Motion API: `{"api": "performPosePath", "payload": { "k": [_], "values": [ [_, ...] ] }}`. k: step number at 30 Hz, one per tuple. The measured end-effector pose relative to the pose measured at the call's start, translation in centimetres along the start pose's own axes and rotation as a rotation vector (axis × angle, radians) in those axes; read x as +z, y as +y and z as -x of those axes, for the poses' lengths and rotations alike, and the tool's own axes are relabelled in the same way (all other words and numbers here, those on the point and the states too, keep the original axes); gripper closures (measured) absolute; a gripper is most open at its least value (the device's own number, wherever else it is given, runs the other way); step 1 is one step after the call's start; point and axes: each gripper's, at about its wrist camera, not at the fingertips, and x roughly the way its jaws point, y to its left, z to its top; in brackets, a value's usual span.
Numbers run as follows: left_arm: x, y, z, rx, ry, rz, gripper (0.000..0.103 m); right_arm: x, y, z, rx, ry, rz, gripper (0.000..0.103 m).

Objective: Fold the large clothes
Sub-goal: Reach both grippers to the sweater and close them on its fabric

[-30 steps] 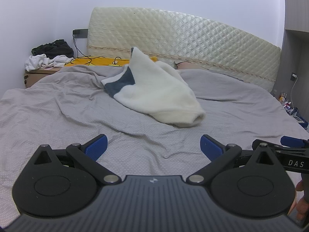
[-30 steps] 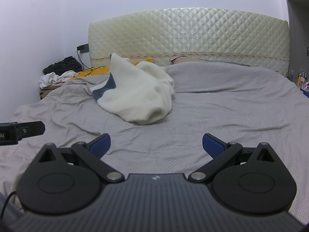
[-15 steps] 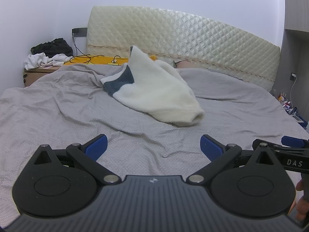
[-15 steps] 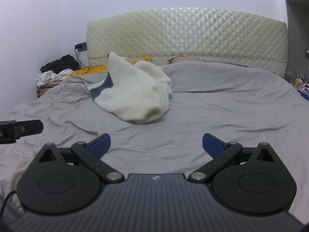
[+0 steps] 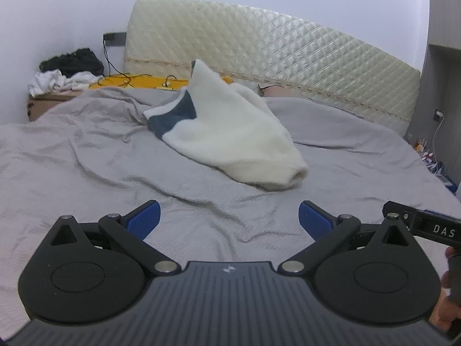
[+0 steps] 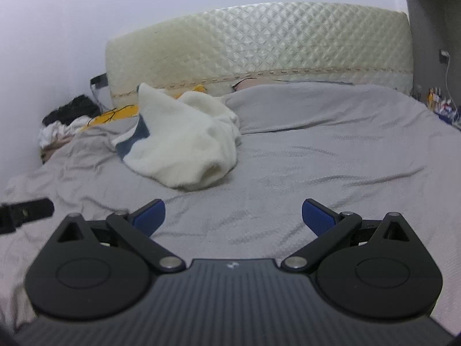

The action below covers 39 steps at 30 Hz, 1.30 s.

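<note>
Grey bedsheet (image 5: 86, 155), wrinkled, spread across whole bed. Cream quilted headboard (image 5: 288, 57) against pale wall (image 5: 57, 5). Yellow cloth (image 5: 138, 82) at head of bed, left, with thin cables (image 5: 126, 79) trailing over it. Pinkish pillow (image 5: 275, 90) peeking out under headboard, partly covered by sheet. Brown bedside box (image 5: 43, 102) at far left, heaped with white laundry (image 5: 49, 82) and dark clothing (image 5: 72, 62) on top. Black socket strip (image 5: 113, 38) on wall beside headboard, cord hanging down. Small clutter of bottles (image 6: 440, 102) on far right, too blurred to identify. White charger cable (image 5: 438, 127) plugged in at right wall.
</note>
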Motion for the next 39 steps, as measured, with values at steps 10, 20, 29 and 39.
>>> {"api": "performPosePath", "payload": {
  "k": [10, 20, 29, 39],
  "values": [
    [2.1, 0.3, -7.9, -0.013, 0.050, -0.017, 0.000, 1.1, -0.2, -4.7, -0.025, 0.009, -0.091, 0.000],
    [4.0, 1.5, -17.4, 0.006, 0.080, -0.002, 0.000, 2.3, 0.4, -10.8, 0.074, 0.025, -0.094, 0.000],
    [4.5, 5.9, -25.7, -0.151, 0.140, 0.275, 0.000, 2.9, -2.1, -18.0, 0.167, 0.088, -0.251, 0.013],
    [3.0, 7.6, -33.0, -0.329, 0.189, 0.499, 0.012, 1.0, -4.6, -24.4, 0.404, 0.203, -0.629, 0.045]
  ]
}}
